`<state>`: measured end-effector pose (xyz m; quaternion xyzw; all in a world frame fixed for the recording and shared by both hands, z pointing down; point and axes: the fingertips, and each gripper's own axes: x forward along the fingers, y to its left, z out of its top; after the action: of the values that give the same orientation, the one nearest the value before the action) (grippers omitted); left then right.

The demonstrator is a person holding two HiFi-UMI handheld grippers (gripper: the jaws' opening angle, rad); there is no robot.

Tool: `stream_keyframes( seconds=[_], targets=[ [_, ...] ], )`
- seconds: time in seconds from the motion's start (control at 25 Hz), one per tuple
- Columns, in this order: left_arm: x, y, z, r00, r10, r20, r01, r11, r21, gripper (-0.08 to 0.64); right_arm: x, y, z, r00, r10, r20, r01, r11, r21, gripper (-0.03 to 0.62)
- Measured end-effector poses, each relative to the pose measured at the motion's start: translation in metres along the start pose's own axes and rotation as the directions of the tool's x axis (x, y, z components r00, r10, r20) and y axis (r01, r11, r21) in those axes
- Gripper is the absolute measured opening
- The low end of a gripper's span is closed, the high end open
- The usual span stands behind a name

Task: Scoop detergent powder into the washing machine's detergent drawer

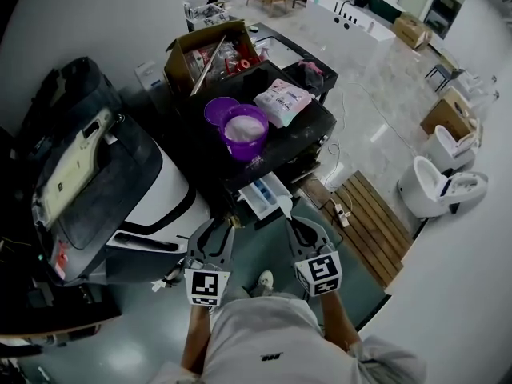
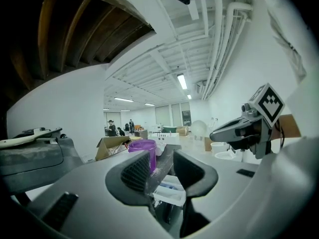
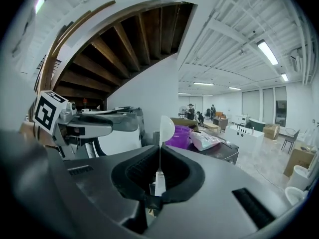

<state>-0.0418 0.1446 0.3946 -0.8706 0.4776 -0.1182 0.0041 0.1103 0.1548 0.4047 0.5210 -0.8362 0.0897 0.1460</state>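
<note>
1. Gripper on the left [image 1: 214, 234]: jaws stand apart with nothing between them. It hangs low, near the drawer, probably kept free to steady things.
2. Round purple plastic tub [image 1: 245, 130]: uncovered, with white detergent powder exposed. It stands on the black table [image 1: 314, 128], so a scoop can dip straight in.
3. White pull-out detergent drawer [image 1: 264, 197]: open below the table edge, ready for filling.
4. Right gripper [image 1: 302, 229]: clamped on the handle of a thin white plastic scoop [image 3: 166, 127], bowl pointing forward. Scooping appears not yet begun.
</note>
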Motion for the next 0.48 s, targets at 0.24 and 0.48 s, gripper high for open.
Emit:
stream_keyframes(
  seconds=[0.24, 0.48],
  targets=[
    [0.022, -0.002, 0.008, 1.000, 0.026, -0.004, -0.026, 1.000, 0.010, 0.161, 0.014, -0.022, 0.006, 1.000, 0.028, 0.009, -0.028, 1.000, 0.004, 0.009],
    [0.045, 0.007, 0.010, 0.999, 0.034, -0.006, -0.034, 0.999, 0.008, 0.161, 0.034, -0.037, 0.011, 0.999, 0.034, 0.012, -0.034, 0.999, 0.003, 0.009]
  ],
)
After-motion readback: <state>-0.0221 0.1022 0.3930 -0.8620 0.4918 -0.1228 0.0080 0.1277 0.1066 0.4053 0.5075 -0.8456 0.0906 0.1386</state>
